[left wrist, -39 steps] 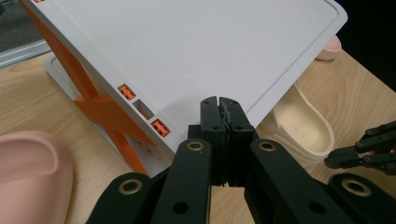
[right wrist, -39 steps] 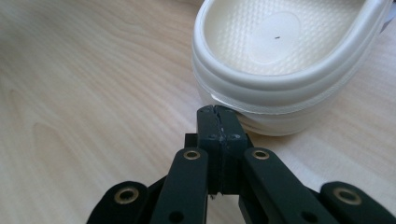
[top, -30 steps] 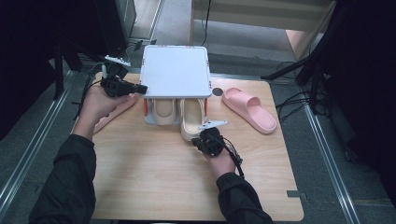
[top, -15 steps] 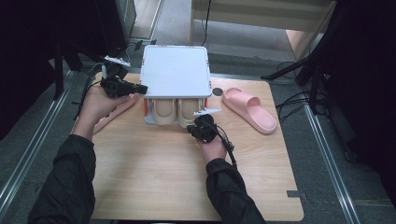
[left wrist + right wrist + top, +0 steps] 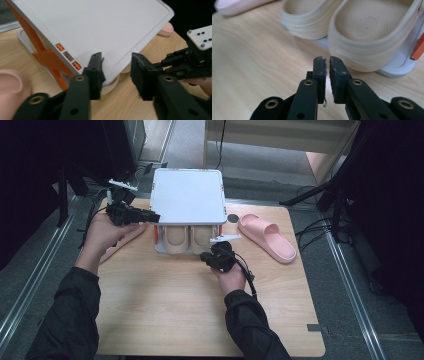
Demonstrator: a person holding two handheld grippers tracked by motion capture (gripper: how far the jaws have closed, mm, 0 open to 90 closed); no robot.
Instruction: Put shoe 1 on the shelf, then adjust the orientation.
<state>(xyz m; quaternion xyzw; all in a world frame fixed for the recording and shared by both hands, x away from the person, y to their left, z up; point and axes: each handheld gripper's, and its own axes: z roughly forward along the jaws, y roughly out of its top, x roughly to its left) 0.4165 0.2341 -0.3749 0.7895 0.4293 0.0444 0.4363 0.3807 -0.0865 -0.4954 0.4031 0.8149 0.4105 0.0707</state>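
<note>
Stowing two beige slippers (image 5: 189, 239) on the lower shelf of the white rack (image 5: 187, 195), at 12 o'clock on the table (image 5: 175, 320); heels poking out toward 6 o'clock.

At the rack's 9 o'clock corner, left gripper (image 5: 150, 215): just been opening, jaws now well apart astride the top panel's edge, pressing on nothing. At 6 o'clock of the right-hand slipper, right gripper (image 5: 212, 256): also just been opening, but only to a slit, nothing between, tips near the heel.

Likely troubles from here:
- With no steadying grip left on the rack, may skid or tip toward 12 o'clock under a further push on a heel.
- Could snag the panel edge while drawing the freed left jaws away.
- May glance off the rounded heel and twist that slipper askew.
- Could knock the pink slipper (image 5: 267, 236) at 3 o'clock, or its mate (image 5: 122, 240) at 9 o'clock, with a sweeping forearm.
</note>
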